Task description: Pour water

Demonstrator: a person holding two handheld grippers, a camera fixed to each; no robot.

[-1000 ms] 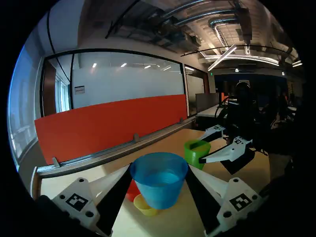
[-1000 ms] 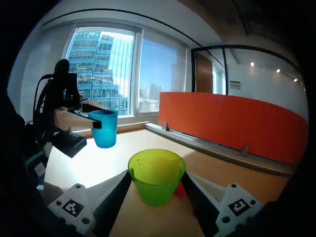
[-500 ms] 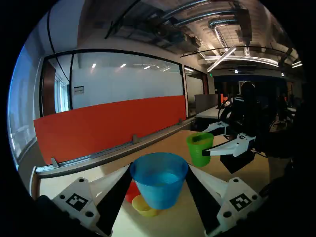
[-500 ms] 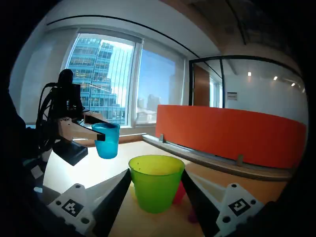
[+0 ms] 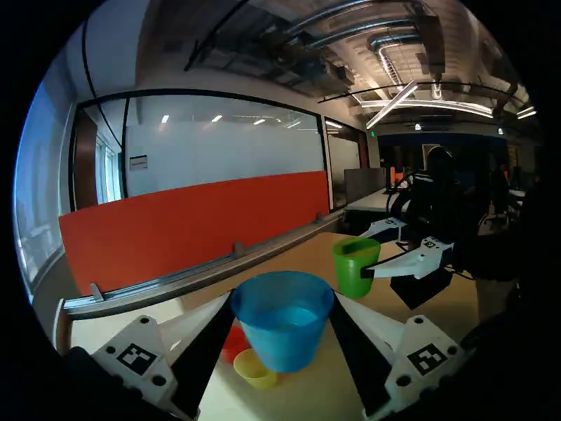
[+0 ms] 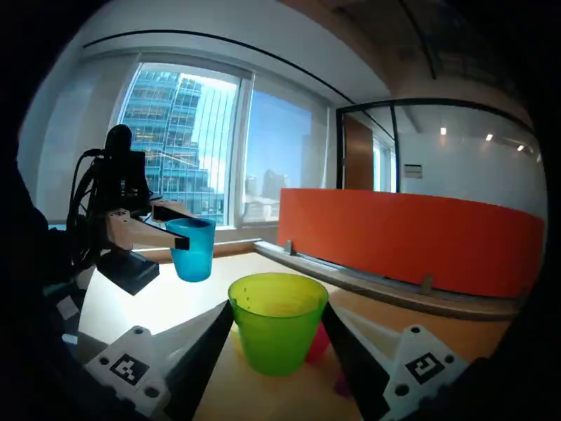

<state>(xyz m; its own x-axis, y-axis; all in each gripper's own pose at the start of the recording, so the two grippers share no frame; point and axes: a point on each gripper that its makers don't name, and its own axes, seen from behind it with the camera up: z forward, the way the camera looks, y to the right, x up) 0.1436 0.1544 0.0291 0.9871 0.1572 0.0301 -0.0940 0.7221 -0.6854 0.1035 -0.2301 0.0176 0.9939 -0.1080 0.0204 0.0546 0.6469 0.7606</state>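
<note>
Left gripper view: the left gripper (image 5: 282, 300) clamps a translucent blue plastic cup (image 5: 282, 337) of water upright above the worktop (image 5: 319, 389), apparently to avoid spilling. Right gripper view: the right gripper (image 6: 278, 310) clamps a translucent green plastic cup (image 6: 278, 337) level, seemingly ready to receive.

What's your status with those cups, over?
Left gripper shut on blue cup, water inside. Right gripper shut on green cup, upright. Cups apart, no pour yet. Yellow cup on desk below.

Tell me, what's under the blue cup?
On the table below the blue cup sit a small yellow cup and something red. The blue cup and the left gripper's finger cover most of the red thing.
</note>
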